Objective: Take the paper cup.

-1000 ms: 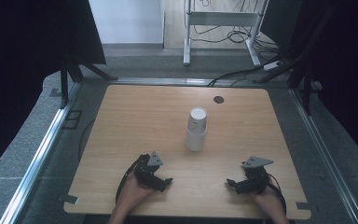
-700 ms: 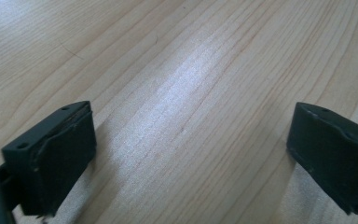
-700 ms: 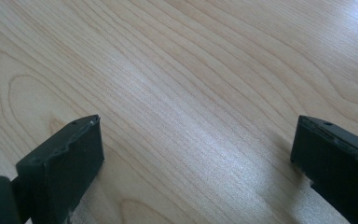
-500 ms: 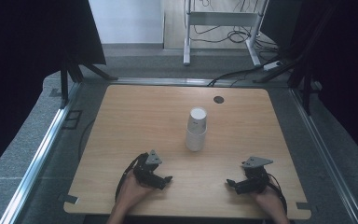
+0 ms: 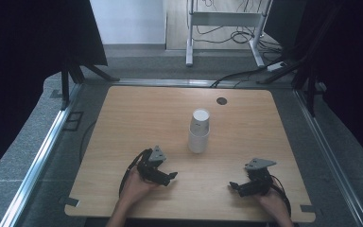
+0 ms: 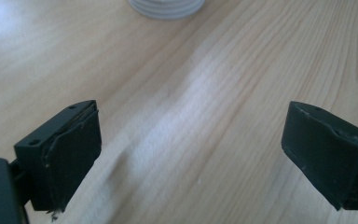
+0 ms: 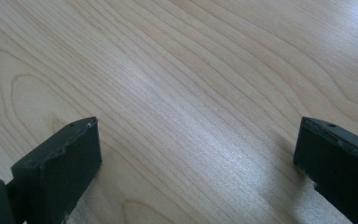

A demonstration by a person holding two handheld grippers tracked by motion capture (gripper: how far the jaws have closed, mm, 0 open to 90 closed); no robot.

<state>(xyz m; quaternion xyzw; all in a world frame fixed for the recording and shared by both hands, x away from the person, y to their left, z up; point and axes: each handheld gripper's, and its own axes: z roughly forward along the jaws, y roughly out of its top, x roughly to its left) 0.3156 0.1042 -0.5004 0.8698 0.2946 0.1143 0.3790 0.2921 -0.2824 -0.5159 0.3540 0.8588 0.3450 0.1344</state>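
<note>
White paper cup stack (image 5: 199, 132) stands upside down mid-table (image 5: 123, 123), well ahead of both my hands; left gripper (image 5: 170, 176) low near the front edge, jaws wide though just eased inward, nothing between them, cup rim (image 6: 166, 7) just ahead; right gripper (image 5: 234, 186) open over bare wood.

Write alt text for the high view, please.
A stack of white paper cups, upside down, stands mid-way on a light wooden table. Near the front edge, the left tool and right tool rest open, empty, both apart from it.
</note>
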